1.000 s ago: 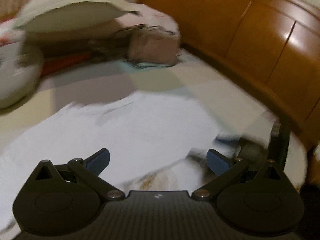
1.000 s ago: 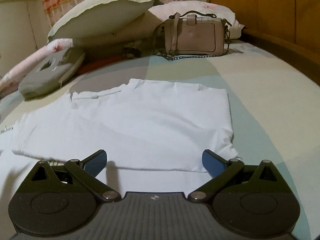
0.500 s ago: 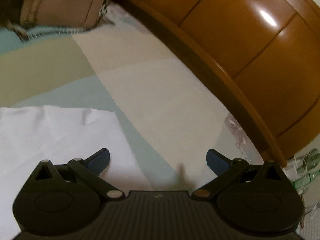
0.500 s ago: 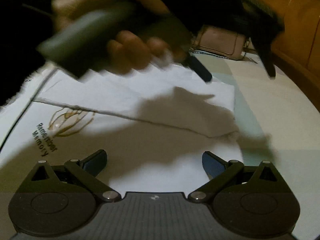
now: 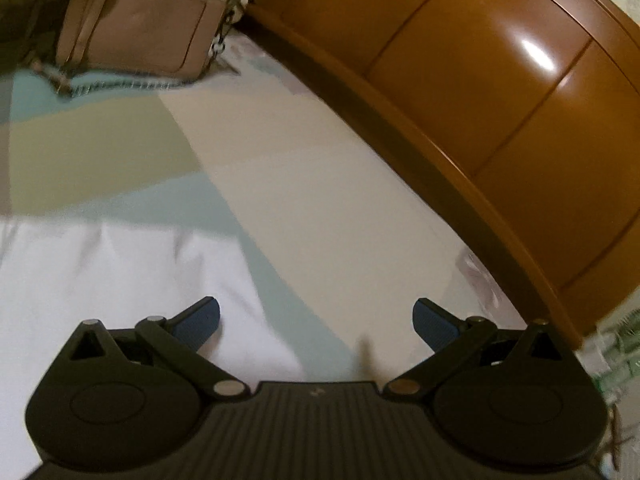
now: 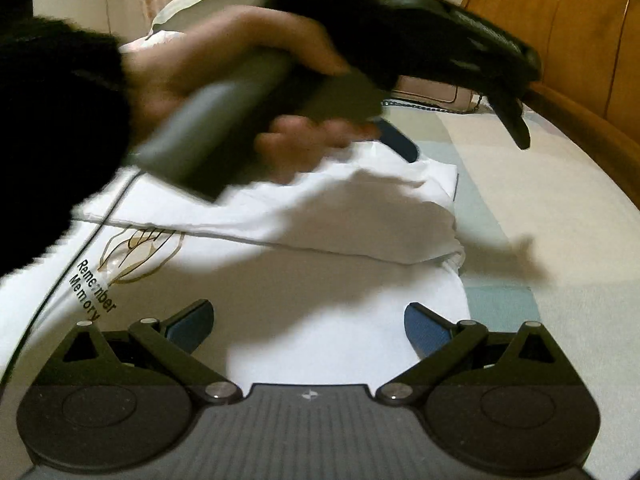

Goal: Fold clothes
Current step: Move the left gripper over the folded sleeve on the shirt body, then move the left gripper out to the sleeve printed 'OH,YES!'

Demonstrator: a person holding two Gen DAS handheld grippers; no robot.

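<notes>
Mid-fold on white shirt [image 6: 360, 216]. Left gripper [image 5: 316, 316] spread wide, empty, over shirt's right edge. Right gripper [image 6: 308, 320] likewise wide, empty. Next likely: pinch edge, fold over.

White T-shirt [image 6: 320, 320]: black lettering, gold line drawing. Bedsheet [image 5: 300, 184]: cream, pale-green and light-blue patches. Handbag [image 5: 144, 28]: dusty pink. Headboard [image 5: 500, 92]: glossy orange-brown wood.

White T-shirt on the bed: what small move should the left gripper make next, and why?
Probably lower and close on the folded corner. The left gripper hangs open over the T-shirt's far edge, gripping nothing; the right gripper is open too.
</notes>
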